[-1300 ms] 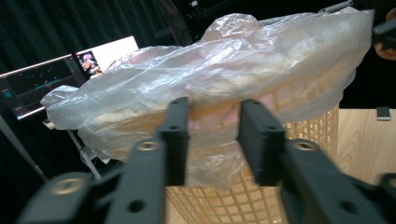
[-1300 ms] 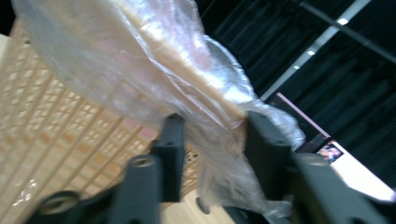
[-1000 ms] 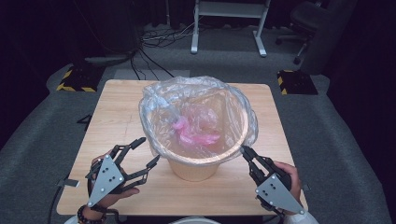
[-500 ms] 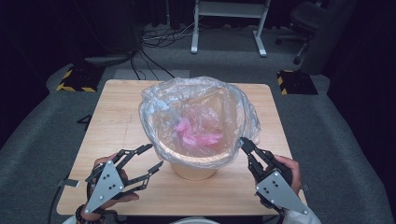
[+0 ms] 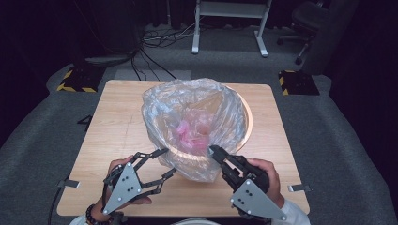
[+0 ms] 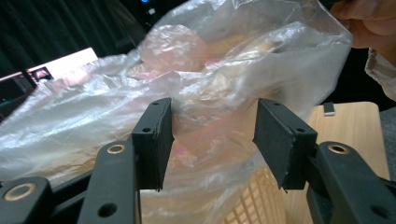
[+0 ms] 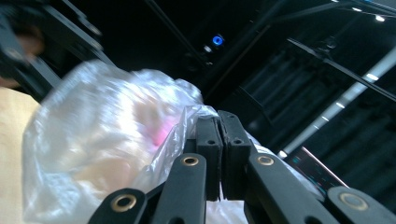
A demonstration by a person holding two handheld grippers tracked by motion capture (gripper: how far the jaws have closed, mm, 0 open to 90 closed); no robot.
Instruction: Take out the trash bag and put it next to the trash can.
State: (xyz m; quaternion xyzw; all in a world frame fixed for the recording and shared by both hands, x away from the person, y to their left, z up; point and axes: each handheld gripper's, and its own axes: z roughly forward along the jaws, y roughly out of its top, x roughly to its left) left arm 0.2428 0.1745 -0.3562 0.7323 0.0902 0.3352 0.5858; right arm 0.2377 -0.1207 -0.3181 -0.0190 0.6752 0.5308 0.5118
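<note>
The counter (image 5: 117, 131) is a square light-wood top with visible grain, standing on grey carpet. Grey clips sit on its left and right edges near the front corners. Beyond the far edge the room is dark: black cables (image 5: 150, 47) trail over the floor, a white metal frame (image 5: 230, 23) stands at the back, an office chair (image 5: 309, 18) sits at the far right, and two black blocks with yellow-and-black hazard stripes (image 5: 75, 79) flank the far corners.

The basket (image 5: 246, 124), pale and with a slotted wall, stands at the centre of the counter, towards the front edge. The clear plastic bag (image 5: 187, 122) lines it and billows above the rim; pink items (image 5: 190, 136) lie inside.

The left claw (image 5: 162, 164) is near the front-left of the basket. In the left gripper view its jaws stand apart with bag film bulging between them; the left pad touches the film, the right pad appears clear of it. The jaws have just been closing.

The right claw (image 5: 213, 151) is at the front-right of the basket rim. In the right gripper view its jaws are pressed together, pinching a fold of the bag film.
</note>
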